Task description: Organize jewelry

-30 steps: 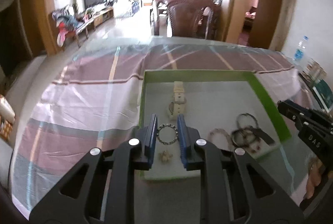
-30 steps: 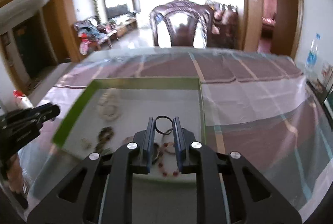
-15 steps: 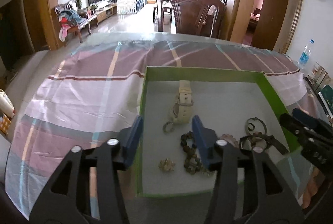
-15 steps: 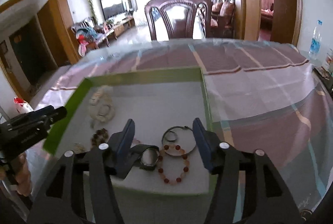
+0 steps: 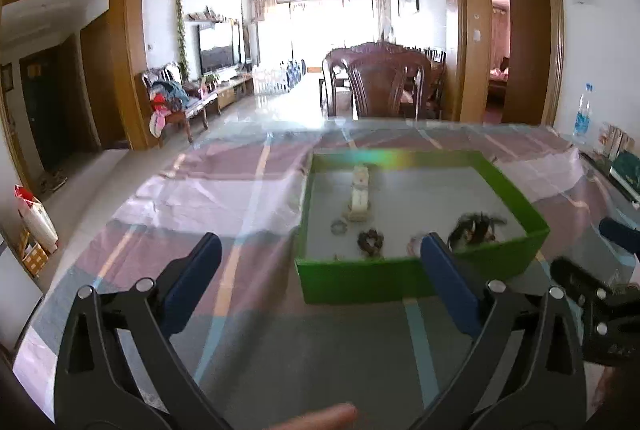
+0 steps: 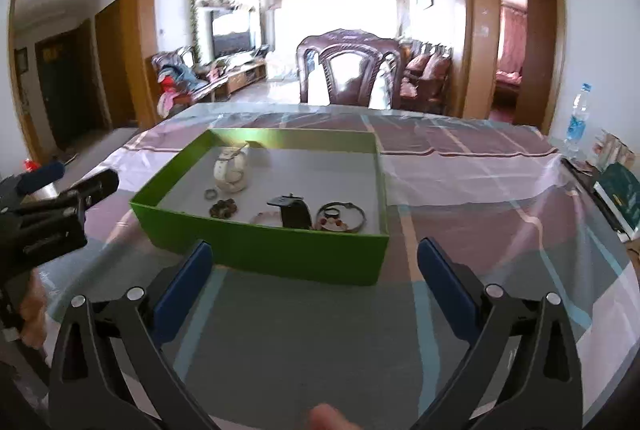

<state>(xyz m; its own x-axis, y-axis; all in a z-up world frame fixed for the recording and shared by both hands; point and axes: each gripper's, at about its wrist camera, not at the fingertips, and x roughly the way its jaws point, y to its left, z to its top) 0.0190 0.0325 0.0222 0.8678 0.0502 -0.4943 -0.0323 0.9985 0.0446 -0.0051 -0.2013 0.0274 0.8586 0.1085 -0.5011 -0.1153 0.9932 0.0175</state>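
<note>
Jewelry all sits inside the green box (image 5: 420,284) on the glass-topped table (image 5: 280,350).

Left wrist view: left gripper (image 5: 320,258) is spread wide, nothing between its blue pads (image 5: 192,284), held above the table just short of the box's near wall. In the box: white watch (image 5: 360,196) lying lengthwise toward the far side, small ring (image 5: 338,228) just in front of it, dark bead bracelet (image 5: 371,241) beside that, blurred dark tangle (image 5: 474,228) at the right. Right gripper (image 5: 592,294) shows at the right edge.

Right wrist view: right gripper (image 6: 310,262) is also spread wide and empty, above the table in front of the box (image 6: 280,250). Contents are sharper here: white watch (image 6: 230,170) far left, small ring (image 6: 211,194), dark bead bracelet (image 6: 224,208), black watch (image 6: 294,212) mid-front, red bead bracelet (image 6: 334,224) within a thin bangle (image 6: 344,214) at right. Left gripper (image 6: 60,198) is at the left edge, apart from the box. Water bottle (image 6: 576,124) stands on the far right of the table.
</note>
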